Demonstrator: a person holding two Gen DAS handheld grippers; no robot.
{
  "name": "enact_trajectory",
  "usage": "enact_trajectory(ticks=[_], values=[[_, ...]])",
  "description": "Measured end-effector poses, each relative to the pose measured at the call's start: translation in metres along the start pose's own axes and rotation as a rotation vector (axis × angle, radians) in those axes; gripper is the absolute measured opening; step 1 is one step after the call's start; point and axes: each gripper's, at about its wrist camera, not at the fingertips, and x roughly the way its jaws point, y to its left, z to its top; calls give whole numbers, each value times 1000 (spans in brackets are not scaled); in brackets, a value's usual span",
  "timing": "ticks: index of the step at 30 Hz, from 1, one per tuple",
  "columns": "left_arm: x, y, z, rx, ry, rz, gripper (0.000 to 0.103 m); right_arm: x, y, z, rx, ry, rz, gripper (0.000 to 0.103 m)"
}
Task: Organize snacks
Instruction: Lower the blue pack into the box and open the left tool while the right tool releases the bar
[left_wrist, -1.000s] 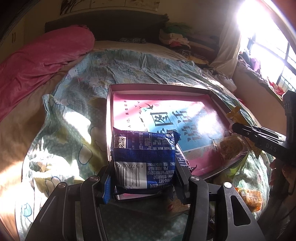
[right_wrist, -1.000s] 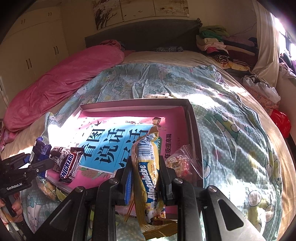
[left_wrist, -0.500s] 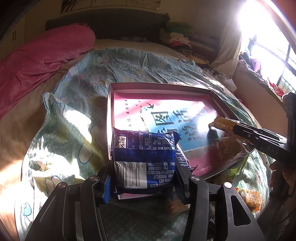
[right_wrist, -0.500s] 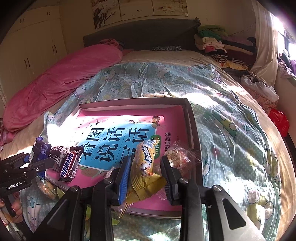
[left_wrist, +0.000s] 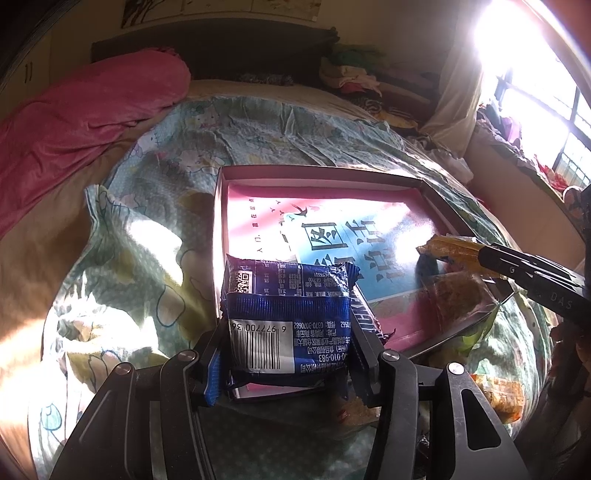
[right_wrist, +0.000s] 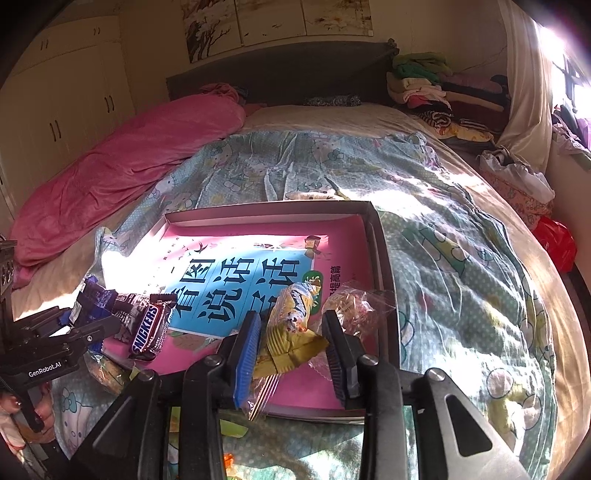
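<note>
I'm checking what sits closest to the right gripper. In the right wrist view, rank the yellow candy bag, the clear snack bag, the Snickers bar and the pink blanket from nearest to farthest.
From the right gripper:
1. Yellow candy bag, between its open fingers.
2. Clear snack bag, just right of the right finger.
3. Snickers bar, at the box's left edge.
4. Pink blanket, far left on the bed.

The blue packet (left_wrist: 288, 317) covers the box's (left_wrist: 369, 173) near rim between the left claw's (left_wrist: 290, 354) fingers, and a dark bar behind it shows only an edge. Glare whitens the window right of that claw. Under the right claw (right_wrist: 291, 343), the yellow bag (right_wrist: 291, 325) hides part of a clear bag (right_wrist: 360, 306), contents unreadable.
</note>
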Motion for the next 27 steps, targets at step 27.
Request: enact_trajectory(ticks=[27], values=[[-7, -1, 4, 1, -25, -7, 65, -13, 1, -2, 14, -32, -7, 46]])
